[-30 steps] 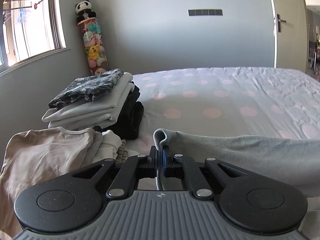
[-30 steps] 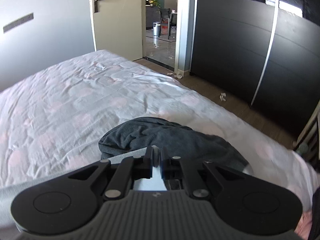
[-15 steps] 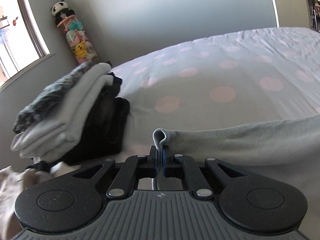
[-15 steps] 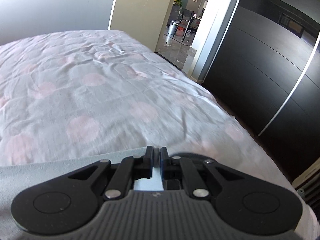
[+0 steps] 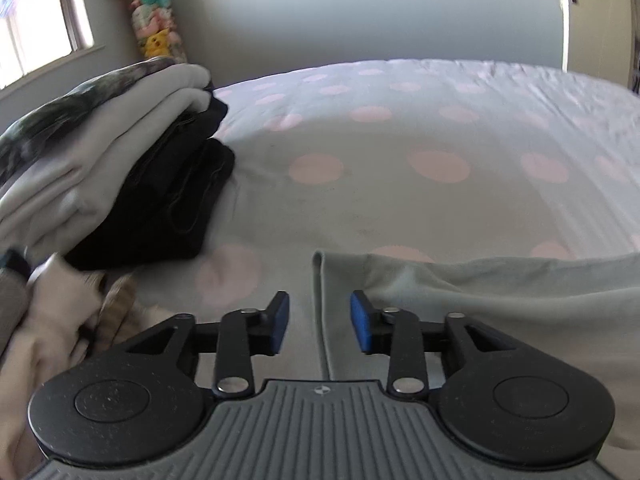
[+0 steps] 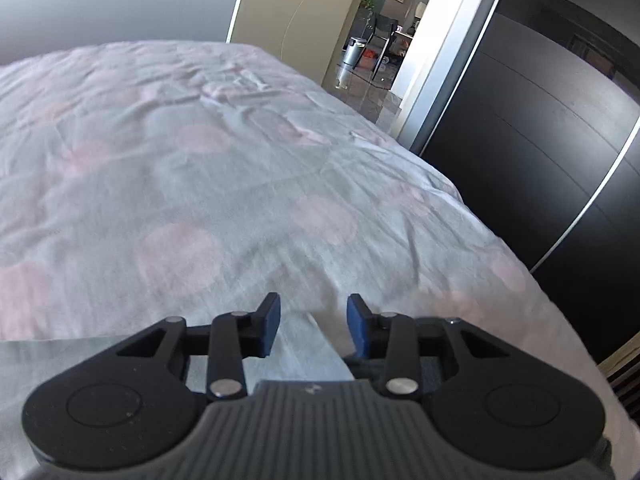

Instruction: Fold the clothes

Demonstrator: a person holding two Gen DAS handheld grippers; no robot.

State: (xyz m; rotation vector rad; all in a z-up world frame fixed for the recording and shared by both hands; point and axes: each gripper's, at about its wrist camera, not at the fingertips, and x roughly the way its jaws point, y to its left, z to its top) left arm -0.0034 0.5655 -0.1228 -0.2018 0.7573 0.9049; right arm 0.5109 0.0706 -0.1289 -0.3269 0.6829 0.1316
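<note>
A pale grey-green garment (image 5: 480,304) lies flat on the dotted bedsheet (image 5: 380,132), its left corner just ahead of my left gripper (image 5: 319,322). That gripper is open, its blue pads on either side of the garment's edge, not touching it. In the right wrist view the same garment (image 6: 304,344) shows as a strip beneath my right gripper (image 6: 313,322), which is open too. The cloth's far edge ends right at the fingertips.
A stack of folded clothes (image 5: 112,152), grey over black, sits at the left of the bed. Loose pale clothes (image 5: 48,320) lie beside the left gripper. A tube of plush toys (image 5: 156,24) stands in the corner. The bed's right edge (image 6: 540,280) faces dark wardrobe doors (image 6: 540,140).
Both grippers have opened and let go of the grey-green garment, which now lies on the bed. Both moved forward over the bed; the dark garment left the right view.
</note>
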